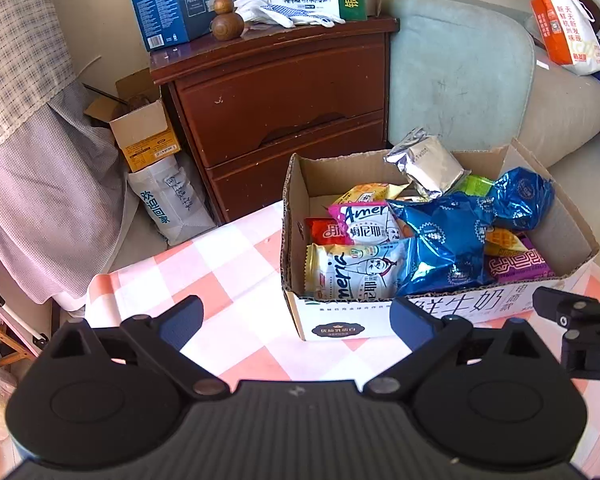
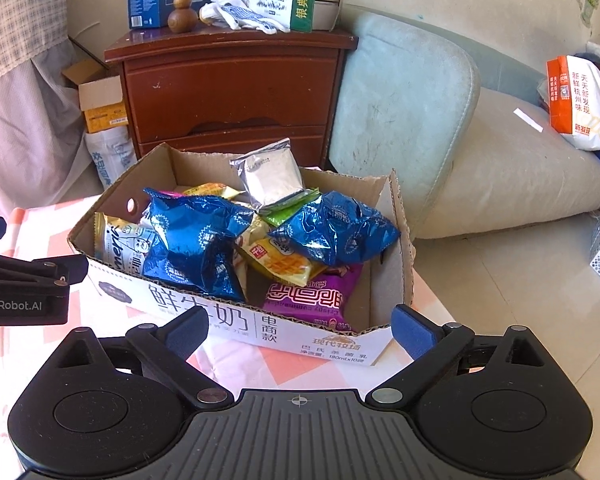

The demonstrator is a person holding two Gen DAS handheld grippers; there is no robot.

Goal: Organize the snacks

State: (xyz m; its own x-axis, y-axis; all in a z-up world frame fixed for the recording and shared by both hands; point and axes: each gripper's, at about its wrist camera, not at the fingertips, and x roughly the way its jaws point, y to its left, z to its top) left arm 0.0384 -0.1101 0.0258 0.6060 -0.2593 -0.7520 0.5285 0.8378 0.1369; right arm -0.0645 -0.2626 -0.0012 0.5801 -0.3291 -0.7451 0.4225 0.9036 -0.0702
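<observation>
Fingers on both our left gripper [image 1: 296, 320] and right gripper [image 2: 300, 326] are spreading wide, empty; snack packets [image 2: 204, 240] are sitting piled inside the cardboard box [image 2: 228, 320].

Glossy crinkled foil snack bags [image 2: 196, 240] fill a matt corrugated cardboard box [image 2: 400, 240] (on smooth checked tablecloth [image 1: 220, 280]).

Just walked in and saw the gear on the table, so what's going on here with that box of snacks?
A person holds a two-finger gripper in each hand over a checked tablecloth. The left gripper and the right gripper are both open and hold nothing, just short of a cardboard box. The box holds a loose pile of snack packets: blue foil bags, a purple packet and a silver pouch on top. No packets show on the cloth outside the box.
</observation>
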